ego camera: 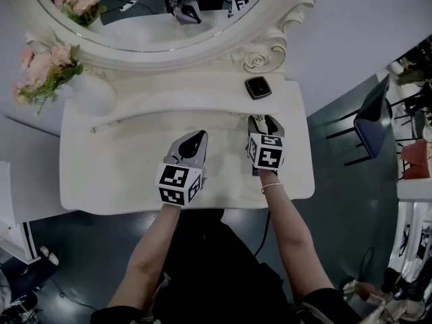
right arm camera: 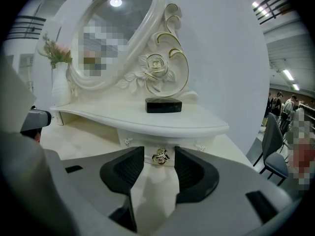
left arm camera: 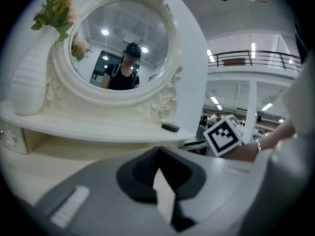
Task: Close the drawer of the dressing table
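Observation:
The white dressing table (ego camera: pixel 101 174) fills the middle of the head view. A small drawer front (right arm camera: pixel 189 142) with a gold knob (right arm camera: pixel 160 157) sits just under the upper shelf's edge at the right. My right gripper (ego camera: pixel 263 120) is open, and in the right gripper view (right arm camera: pixel 160 154) its jaws stand either side of the knob with a small gap on each side. My left gripper (ego camera: pixel 198 138) hovers over the tabletop to the left, shut and holding nothing, its tips meeting in the left gripper view (left arm camera: pixel 158 154).
An oval mirror (ego camera: pixel 148 12) rises behind the shelf. A white vase of pink flowers (ego camera: pixel 91 93) stands at the shelf's left end, a small black box (ego camera: pixel 258 87) at its right. A dark chair (ego camera: pixel 374 117) is off the table's right side.

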A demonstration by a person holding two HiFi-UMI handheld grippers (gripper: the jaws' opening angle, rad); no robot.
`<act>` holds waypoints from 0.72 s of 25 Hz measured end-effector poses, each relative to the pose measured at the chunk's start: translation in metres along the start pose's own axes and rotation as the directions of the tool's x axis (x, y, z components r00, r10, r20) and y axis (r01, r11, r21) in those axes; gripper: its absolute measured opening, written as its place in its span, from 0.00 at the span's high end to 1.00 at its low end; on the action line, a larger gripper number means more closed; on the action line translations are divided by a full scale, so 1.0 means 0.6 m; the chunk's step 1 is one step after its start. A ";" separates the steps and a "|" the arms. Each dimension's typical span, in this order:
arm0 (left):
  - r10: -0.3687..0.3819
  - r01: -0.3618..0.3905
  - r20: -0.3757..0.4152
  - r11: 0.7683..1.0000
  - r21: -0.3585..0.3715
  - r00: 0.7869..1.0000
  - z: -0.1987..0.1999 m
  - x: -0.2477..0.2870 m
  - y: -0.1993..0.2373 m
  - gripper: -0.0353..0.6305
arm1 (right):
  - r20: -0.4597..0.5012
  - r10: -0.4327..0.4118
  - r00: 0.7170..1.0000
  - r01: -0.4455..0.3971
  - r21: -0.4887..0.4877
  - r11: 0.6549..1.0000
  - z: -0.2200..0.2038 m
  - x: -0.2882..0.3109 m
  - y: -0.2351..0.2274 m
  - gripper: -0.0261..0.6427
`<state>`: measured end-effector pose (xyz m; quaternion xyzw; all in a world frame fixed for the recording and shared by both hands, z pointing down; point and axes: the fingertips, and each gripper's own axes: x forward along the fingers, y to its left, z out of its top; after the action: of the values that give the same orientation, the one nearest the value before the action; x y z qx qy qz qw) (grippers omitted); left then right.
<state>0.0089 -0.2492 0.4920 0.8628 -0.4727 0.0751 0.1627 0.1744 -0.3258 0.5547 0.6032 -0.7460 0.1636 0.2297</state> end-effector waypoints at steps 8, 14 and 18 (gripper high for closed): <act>-0.006 0.006 0.012 1.000 0.006 1.000 0.006 -0.005 -0.008 0.94 | 0.015 0.016 1.000 -0.016 0.010 1.000 -0.002 -0.030 0.003 0.71; -0.017 0.016 0.014 1.000 0.018 1.000 0.006 -0.008 -0.016 0.94 | 0.068 0.045 0.997 -0.047 0.029 0.999 0.009 -0.074 0.015 0.71; -0.020 0.020 0.016 1.000 0.021 1.000 0.007 -0.012 -0.022 0.94 | 0.089 0.063 0.994 -0.066 0.028 0.997 0.009 -0.109 0.025 0.72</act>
<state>0.0161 -0.2387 0.4831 0.8697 -0.4645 0.0712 0.1507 0.1698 -0.2715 0.5154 0.5890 -0.7719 0.1555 0.1817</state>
